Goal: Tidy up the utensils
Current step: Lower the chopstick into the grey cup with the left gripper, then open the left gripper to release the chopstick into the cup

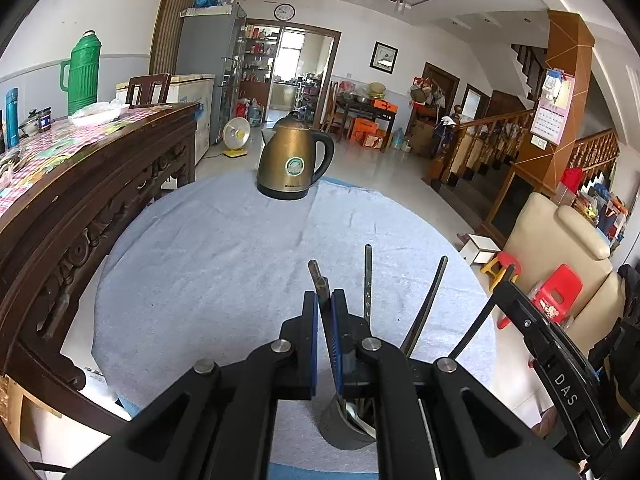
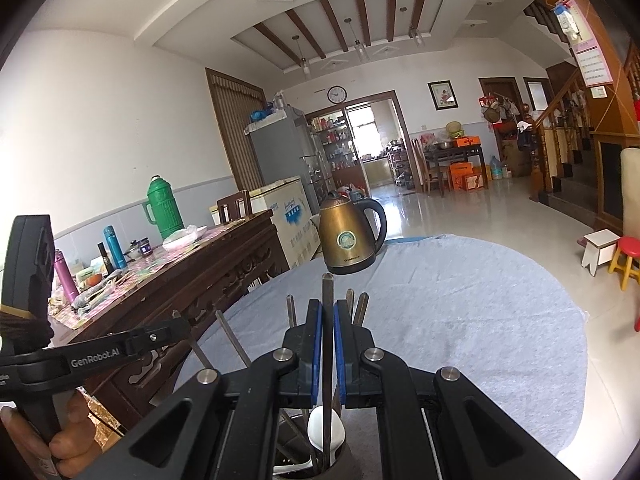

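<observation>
A grey utensil cup (image 1: 347, 428) stands at the near edge of the table with a blue-grey cloth (image 1: 240, 264); it also shows in the right wrist view (image 2: 320, 464), with a white spoon (image 2: 325, 432) inside. My left gripper (image 1: 325, 300) is shut on a pair of dark chopsticks (image 1: 318, 278) standing in the cup. Other dark chopsticks (image 1: 368, 280) lean out of the cup to its right. My right gripper (image 2: 328, 312) is shut on one dark chopstick (image 2: 328, 292) standing upright in the cup, with more chopsticks (image 2: 358, 308) beside it.
A bronze electric kettle (image 1: 294, 158) stands at the table's far edge, also seen in the right wrist view (image 2: 350, 238). A carved wooden sideboard (image 1: 80, 184) with a green thermos (image 1: 82, 74) and bottles runs along the left. Red stools (image 1: 558, 292) and a beige chair stand right.
</observation>
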`<action>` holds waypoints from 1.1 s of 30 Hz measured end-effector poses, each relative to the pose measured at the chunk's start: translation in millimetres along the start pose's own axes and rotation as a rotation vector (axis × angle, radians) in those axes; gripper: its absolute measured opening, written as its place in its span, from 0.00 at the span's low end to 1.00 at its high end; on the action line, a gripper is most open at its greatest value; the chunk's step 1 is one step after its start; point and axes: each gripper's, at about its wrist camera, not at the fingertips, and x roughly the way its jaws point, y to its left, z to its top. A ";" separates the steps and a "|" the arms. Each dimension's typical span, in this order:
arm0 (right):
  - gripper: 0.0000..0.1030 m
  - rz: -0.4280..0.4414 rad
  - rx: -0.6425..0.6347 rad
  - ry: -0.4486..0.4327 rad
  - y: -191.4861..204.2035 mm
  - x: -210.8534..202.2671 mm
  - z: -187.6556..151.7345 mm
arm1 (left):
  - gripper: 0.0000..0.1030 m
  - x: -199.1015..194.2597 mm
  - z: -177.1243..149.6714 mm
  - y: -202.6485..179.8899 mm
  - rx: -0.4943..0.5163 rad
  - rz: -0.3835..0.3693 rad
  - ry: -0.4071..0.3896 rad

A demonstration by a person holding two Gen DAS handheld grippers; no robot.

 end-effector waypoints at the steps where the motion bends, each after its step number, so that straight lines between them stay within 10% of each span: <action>1: 0.07 0.000 -0.001 0.002 0.7 0.6 -0.4 | 0.07 0.2 -0.4 0.2 0.001 0.002 0.002; 23: 0.08 0.007 0.011 0.053 2.5 13.7 -9.1 | 0.09 3.6 -1.1 -1.8 0.038 0.070 0.012; 27: 0.33 0.002 0.020 0.080 0.9 16.7 -10.0 | 0.61 8.1 -0.9 0.6 0.046 0.113 0.041; 29: 0.65 -0.008 0.030 0.071 0.0 14.2 -8.1 | 0.65 4.2 -0.9 3.4 0.047 0.148 0.017; 33: 0.65 -0.033 0.022 0.029 -2.4 4.9 -4.1 | 0.70 0.0 0.8 6.2 0.071 0.213 0.006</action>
